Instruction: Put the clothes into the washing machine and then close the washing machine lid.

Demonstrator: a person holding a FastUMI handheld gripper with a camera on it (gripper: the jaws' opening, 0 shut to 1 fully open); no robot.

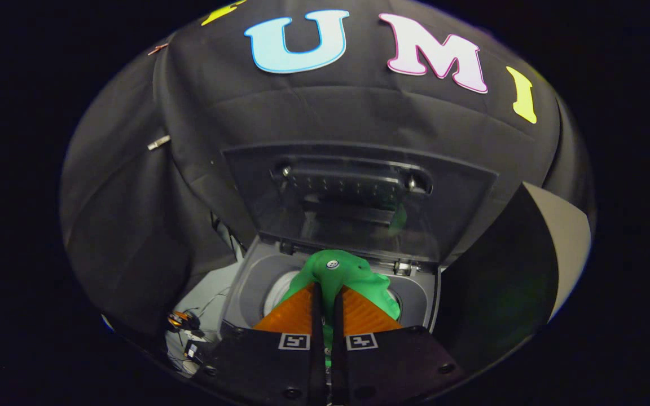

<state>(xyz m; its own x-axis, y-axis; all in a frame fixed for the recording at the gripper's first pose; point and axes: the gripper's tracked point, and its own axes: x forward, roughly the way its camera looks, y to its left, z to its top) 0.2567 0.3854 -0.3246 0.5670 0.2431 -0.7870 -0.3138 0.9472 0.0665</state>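
Black cloth booth wall (133, 214) is seen behind | grey top-loading washing machine (246, 282) is seen with its tinted translucent lid (359, 197) raised upright | gripper (326, 290) fingers are clenched on a bright green garment with a pale button (339, 270), which bulges just ahead of the tips | garment is held over the drum opening, seemingly not yet inside.

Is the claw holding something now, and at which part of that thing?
Yes. The claw is shut on the green garment, pinching a bunched fold near its buttoned part, above the washing machine opening, lid up.
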